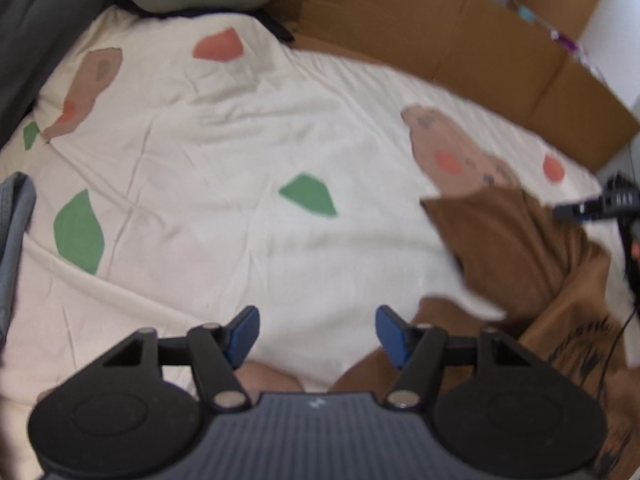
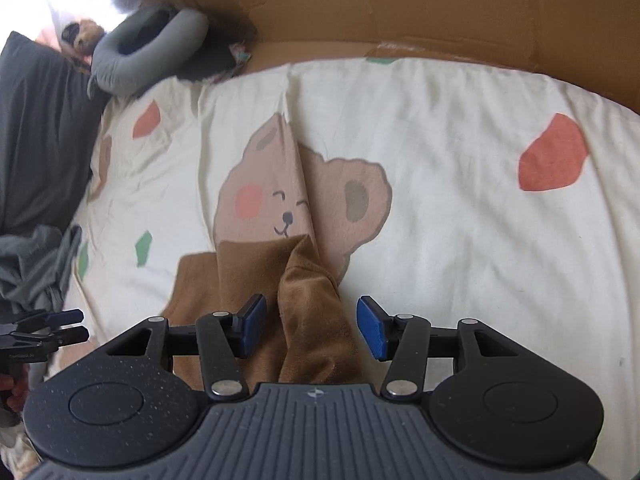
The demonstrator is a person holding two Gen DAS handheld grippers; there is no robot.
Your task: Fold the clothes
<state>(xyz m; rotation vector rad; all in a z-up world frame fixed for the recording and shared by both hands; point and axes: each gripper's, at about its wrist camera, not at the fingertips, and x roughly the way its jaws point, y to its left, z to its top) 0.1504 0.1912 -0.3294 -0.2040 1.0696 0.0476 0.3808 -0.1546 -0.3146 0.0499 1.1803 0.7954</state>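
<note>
Left gripper (image 1: 318,334) fingers half open, empty, over bedsheet (image 1: 240,140); right gripper (image 2: 311,328) half open, straddling brown garment (image 2: 308,300) ridge, ungripped; risk: pinching sheet along with cloth

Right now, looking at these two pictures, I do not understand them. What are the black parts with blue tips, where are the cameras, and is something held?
Each picture comes from a camera mounted on a hand-held gripper, looking along its two blue-padded fingers. The left gripper is open over a cream bedsheet with bear and leaf prints. The right gripper is also open; a brown garment lies between its pads, not pinched. Nothing is held. Cardboard stands behind the bed.
</note>
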